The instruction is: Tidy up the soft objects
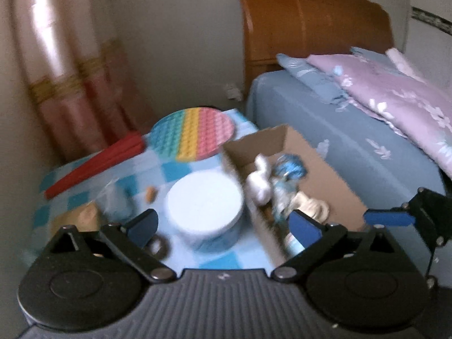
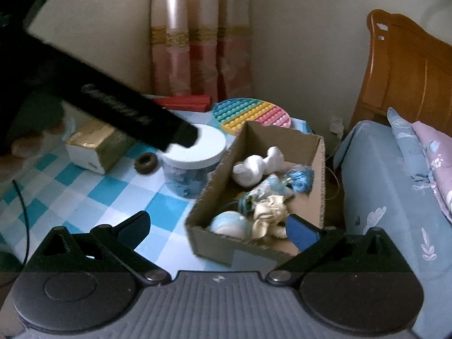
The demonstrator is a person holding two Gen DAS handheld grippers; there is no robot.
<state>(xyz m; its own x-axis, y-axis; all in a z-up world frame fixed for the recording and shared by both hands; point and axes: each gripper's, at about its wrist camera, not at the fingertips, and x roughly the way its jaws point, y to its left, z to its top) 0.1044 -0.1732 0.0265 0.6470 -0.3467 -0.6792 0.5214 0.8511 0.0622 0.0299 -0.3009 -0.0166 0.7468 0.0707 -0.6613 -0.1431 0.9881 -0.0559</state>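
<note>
Both my claws, left [image 1: 223, 224] and right [image 2: 217, 226], hang spread wide and hold nothing, since the soft toys [image 2: 265, 197] lie gathered in the cardboard box [image 2: 214, 245] just ahead of my right claw, beside the white-lidded jar [image 2: 195, 147].

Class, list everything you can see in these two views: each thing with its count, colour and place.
cardboard box: one, brown, on table beside bed
soft toys: several, white, blue, cream, inside box
jar: one, white lid, left of box
pop mat: one, rainbow, behind box
tissue box: one, gold-white, table's left
dark ring: one, beside jar
red sticks: bundle, table's back
tablecloth: blue-white check
bed: blue sheet, pink quilt
left gripper: open
right gripper: open
</note>
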